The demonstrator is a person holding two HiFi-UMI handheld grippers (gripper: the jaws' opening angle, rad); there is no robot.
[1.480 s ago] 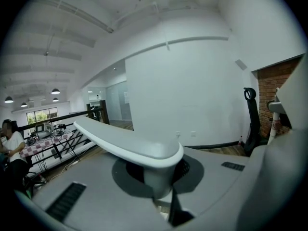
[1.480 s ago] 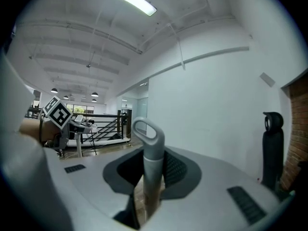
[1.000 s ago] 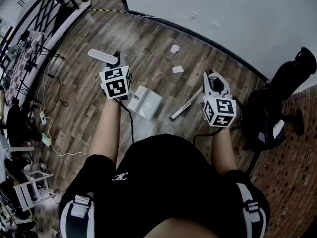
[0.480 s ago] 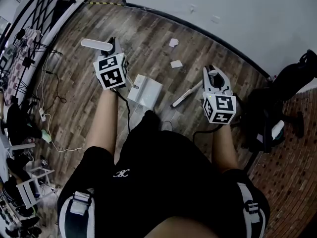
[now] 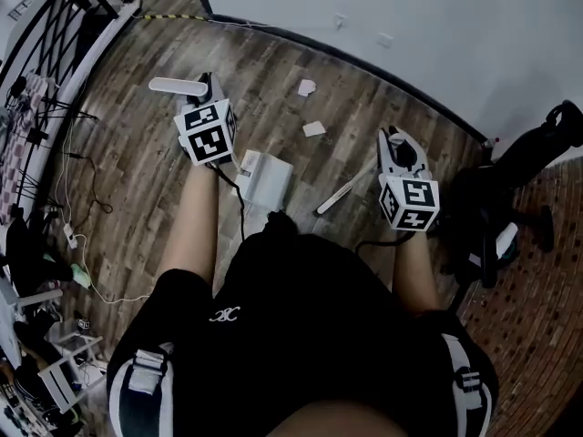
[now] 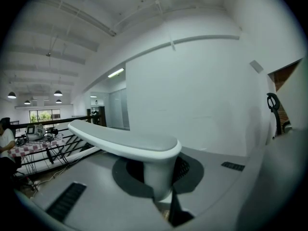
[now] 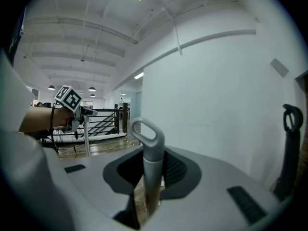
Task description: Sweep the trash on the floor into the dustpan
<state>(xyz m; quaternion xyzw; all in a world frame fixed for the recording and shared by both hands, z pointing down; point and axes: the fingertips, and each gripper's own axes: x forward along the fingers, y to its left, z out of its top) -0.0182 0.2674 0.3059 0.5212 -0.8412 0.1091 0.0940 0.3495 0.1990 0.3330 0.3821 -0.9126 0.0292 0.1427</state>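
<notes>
1. The left gripper (image 5: 208, 98) was found clamped on the dustpan handle (image 6: 156, 174), just under its flat top grip. The right gripper (image 5: 399, 151) was seen closed on the broom handle (image 7: 153, 170), below the loop.
2. The dustpan (image 5: 264, 178) was noted on the wooden floor (image 5: 137, 171), just in front of the person. The broom head (image 5: 342, 192) was seen low to its right, apart from it.
3. Trash: two paper scraps (image 5: 313, 128) were logged beyond the pan, towards the wall (image 5: 410, 16), not touched by the broom.
4. Risk judged: the light scraps could be flicked past the pan by too fast a stroke, or pushed under its lip if the pan were tilted.
5. Risk judged: either long handle could be twisted in so narrow a grip, and the pan mouth turned away from the scraps.
</notes>
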